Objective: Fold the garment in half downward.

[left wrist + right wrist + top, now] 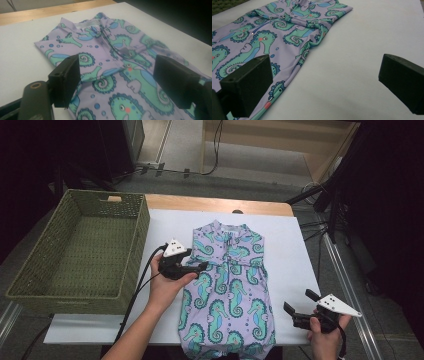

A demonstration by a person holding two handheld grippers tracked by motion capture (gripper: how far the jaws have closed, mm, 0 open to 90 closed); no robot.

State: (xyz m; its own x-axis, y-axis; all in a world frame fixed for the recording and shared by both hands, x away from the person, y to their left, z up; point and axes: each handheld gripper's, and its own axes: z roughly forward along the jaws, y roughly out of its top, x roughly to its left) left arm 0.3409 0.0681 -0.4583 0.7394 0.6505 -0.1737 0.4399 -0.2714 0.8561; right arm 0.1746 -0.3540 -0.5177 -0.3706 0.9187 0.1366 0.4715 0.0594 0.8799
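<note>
1. A green woven basket (80, 252) stands on the left edge of the worktop (295, 255), its far wall reaching the far left corner.
2. Just right of the basket, the left hand (167, 287) holds the left tongs (204, 266) over the left side of the garment (227, 285), in its upper half, with the tips pointing right. A black cable trails from them back toward the near edge.
3. In the left gripper view those tongs (116, 80) stand spread, with the seahorse print lying flat beneath the gap and neither jaw pressing on the cloth.
4. The garment, a lilac piece printed with green and blue seahorses, lies flat in the middle of the worktop. Its collar points to the far edge and its lower end hangs over the near edge.
5. The right tongs (299, 301) sit near the near right corner, held by the right hand (327, 332), just off the garment's right side.
6. In the right gripper view the right tongs (325, 82) are spread wide over bare white worktop, and the garment's edge (287, 37) runs past the left jaw with nothing pinched.
</note>
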